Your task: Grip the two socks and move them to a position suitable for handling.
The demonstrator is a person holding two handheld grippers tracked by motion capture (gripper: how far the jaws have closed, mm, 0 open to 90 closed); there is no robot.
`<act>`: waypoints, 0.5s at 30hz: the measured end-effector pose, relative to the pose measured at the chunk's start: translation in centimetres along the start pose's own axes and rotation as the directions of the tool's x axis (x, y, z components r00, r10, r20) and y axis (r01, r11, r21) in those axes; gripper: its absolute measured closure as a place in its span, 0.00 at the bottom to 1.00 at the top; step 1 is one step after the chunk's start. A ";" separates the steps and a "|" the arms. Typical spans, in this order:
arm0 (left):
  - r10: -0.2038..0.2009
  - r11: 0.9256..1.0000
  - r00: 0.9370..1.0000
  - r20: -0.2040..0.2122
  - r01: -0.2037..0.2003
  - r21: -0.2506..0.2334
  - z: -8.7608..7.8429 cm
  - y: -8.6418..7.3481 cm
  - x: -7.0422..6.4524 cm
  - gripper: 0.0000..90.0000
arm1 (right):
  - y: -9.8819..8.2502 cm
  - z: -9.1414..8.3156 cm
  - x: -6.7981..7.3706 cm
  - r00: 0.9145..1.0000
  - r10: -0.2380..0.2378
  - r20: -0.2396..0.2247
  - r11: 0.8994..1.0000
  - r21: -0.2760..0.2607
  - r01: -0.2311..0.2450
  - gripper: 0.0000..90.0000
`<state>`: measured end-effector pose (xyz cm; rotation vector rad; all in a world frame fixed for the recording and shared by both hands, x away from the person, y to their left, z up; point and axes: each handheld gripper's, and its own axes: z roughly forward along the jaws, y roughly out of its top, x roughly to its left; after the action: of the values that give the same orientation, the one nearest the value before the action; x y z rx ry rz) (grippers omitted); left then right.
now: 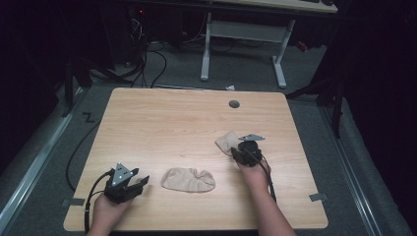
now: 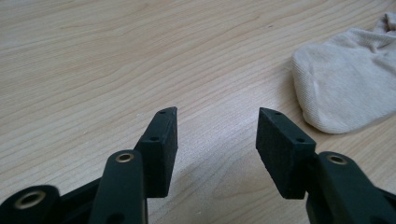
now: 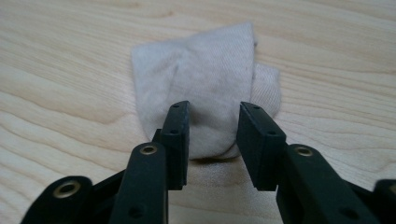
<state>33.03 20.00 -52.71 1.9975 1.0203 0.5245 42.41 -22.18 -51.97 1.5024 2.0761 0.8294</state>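
Right gripper (image 3: 212,135) jaws narrow, straddling folded beige fabric sock (image 3: 205,88), grip uncertain. Left gripper (image 2: 217,140) wide, empty, beside second flat beige sock (image 2: 345,84) on light wooden table (image 1: 162,128).

Table (image 1: 162,118): light tan wood, wavy darker grain lines; small dark grey round plug (image 1: 234,104) near its far edge. Near sock (image 1: 189,179): pale beige, plain, fine ribbed knit, no print. Far sock (image 1: 228,142): same pale beige, folded, faint greyish smudge in the right gripper view. Left tool (image 1: 141,182): matte black, brass-coloured rivets at the jaw pivots, light grey plate on top, black cable. Right tool (image 1: 237,154): matte black, same brass rivets, grey plate. Floor (image 1: 314,123): mid grey carpet, black cables on it. Desk frame (image 1: 246,34) behind: white legs, pale wood top. Surroundings dark, near black.
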 end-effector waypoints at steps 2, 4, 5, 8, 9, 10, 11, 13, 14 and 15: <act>-0.003 1.000 1.000 -0.002 0.003 -0.001 0.0 0.0 0.1 0.54 | -0.1 -0.1 0.2 1.000 -0.015 -0.004 1.000 0.001 0.015 0.91; -0.004 1.000 1.000 -0.001 0.004 0.000 0.0 0.0 0.1 0.55 | -0.3 -0.4 0.3 0.999 -0.026 -0.024 1.000 0.000 0.026 0.95; -0.006 1.000 1.000 0.000 0.006 -0.001 0.1 0.0 0.1 0.55 | -0.4 -0.6 0.5 0.999 -0.034 -0.025 0.999 0.000 0.034 0.95; -0.004 1.000 1.000 0.002 0.004 0.002 0.1 0.0 0.1 0.54 | -0.8 -1.2 0.7 0.998 -0.052 -0.034 0.999 -0.006 0.052 0.95; 0.000 1.000 1.000 0.003 0.000 0.004 0.1 0.0 0.1 0.54 | -1.0 -1.6 0.8 0.998 -0.057 -0.034 0.998 -0.008 0.056 0.95; -0.002 1.000 1.000 0.004 0.002 0.003 0.2 0.0 0.0 0.54 | -1.4 -2.4 1.0 0.997 -0.062 -0.041 0.998 -0.022 0.061 0.95; 0.002 1.000 1.000 0.008 -0.002 0.000 0.2 0.0 -0.1 0.54 | -1.6 -2.8 1.1 0.997 -0.067 -0.043 0.997 -0.032 0.065 0.95; 0.006 1.000 1.000 0.010 -0.006 0.002 0.2 0.1 -0.3 0.54 | -1.8 -3.6 1.2 0.997 -0.070 -0.043 0.997 -0.048 0.068 0.95; 0.006 1.000 1.000 0.010 -0.006 0.002 0.2 0.1 -0.3 0.54 | -1.8 -3.6 1.2 0.997 -0.070 -0.043 0.997 -0.048 0.068 0.95; 0.008 1.000 1.000 0.012 -0.008 0.004 0.3 0.1 -0.4 0.54 | -1.9 -4.4 1.3 0.996 -0.068 -0.053 0.996 -0.065 0.065 0.95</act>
<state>33.04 19.55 -52.77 2.0064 1.0070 0.5151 37.80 -22.29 -50.15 1.3840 2.1070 0.9127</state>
